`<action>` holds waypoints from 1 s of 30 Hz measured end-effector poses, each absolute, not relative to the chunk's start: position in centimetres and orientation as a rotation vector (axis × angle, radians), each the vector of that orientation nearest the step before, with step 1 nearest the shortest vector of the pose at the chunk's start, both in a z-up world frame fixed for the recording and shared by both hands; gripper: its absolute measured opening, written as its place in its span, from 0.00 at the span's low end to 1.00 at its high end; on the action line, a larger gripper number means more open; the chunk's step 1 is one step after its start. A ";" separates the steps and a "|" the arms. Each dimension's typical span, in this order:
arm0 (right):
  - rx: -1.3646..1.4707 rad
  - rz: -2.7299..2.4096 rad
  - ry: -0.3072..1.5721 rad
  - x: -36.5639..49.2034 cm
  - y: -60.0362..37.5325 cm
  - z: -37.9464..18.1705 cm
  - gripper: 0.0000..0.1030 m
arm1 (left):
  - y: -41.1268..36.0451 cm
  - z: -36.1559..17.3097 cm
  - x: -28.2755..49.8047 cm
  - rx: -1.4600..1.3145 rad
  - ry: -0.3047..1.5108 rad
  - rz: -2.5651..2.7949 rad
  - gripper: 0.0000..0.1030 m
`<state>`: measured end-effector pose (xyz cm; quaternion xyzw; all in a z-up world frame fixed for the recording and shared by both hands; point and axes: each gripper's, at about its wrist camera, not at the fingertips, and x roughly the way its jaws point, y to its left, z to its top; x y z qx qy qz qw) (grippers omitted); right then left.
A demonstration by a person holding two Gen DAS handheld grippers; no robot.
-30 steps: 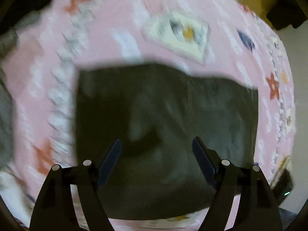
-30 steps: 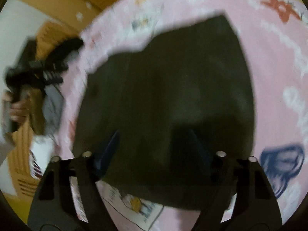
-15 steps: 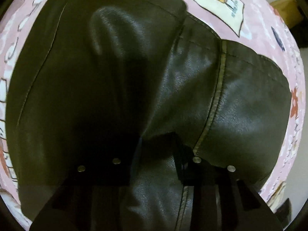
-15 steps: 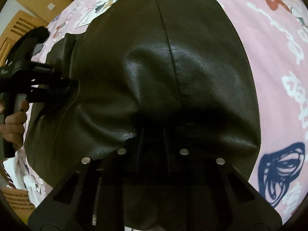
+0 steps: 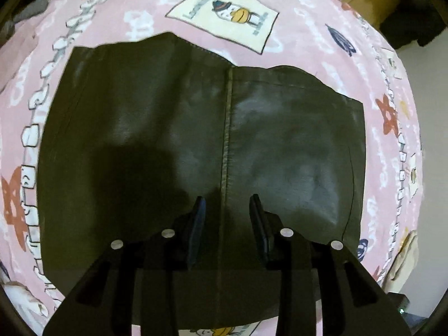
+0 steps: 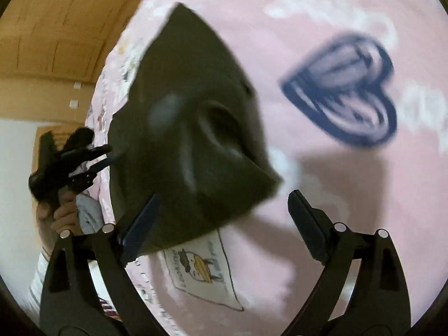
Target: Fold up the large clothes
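Observation:
A dark leather garment (image 5: 280, 128) lies spread on the pink printed bedsheet (image 5: 308, 28), a stitched seam running down its middle. My left gripper (image 5: 227, 198) points steeply down over the near part, jaws narrow, with the seam and a fold of leather pinched between them. In the right wrist view the garment (image 6: 179, 98) rises as a dented, pointed flap, and the left gripper (image 6: 107, 154) meets its left edge. My right gripper (image 6: 224, 194) has its jaws opening wide. The flap's lower corner hangs between them, and neither pad presses on it.
A person's hand (image 6: 61, 218) holds the left gripper's handle. Wooden panelling (image 6: 56, 28) stands beyond the bed's edge. The sheet (image 6: 238, 14) carries a cartoon patch (image 5: 224, 14) and a navy heart print (image 6: 344, 95). Other clothes (image 5: 42, 5) lie at the far left.
The left gripper closed onto the leather, then drew back with its jaws at the same gap. The right gripper closed on the garment, then let go, opened wide, rolled and swung aside.

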<state>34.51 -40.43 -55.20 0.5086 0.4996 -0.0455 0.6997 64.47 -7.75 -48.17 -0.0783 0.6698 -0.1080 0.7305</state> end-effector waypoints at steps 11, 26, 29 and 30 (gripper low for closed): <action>1.568 -0.115 0.832 33.4 -40.3 -60.9 0.93 | -7.8 -51.6 61.4 -0.115 1.610 -0.235 0.03; 1.370 -0.276 0.961 37.7 -36.4 -61.6 0.95 | -7.7 -53.9 61.3 -0.091 1.585 -0.270 0.01; 1.347 -0.284 0.959 37.2 -36.0 -61.1 0.95 | -7.6 -55.7 61.8 -0.120 1.610 -0.248 0.01; 1.340 -0.283 0.964 37.3 -35.9 -61.0 0.95 | -7.5 -56.3 62.0 -0.136 1.624 -0.240 0.01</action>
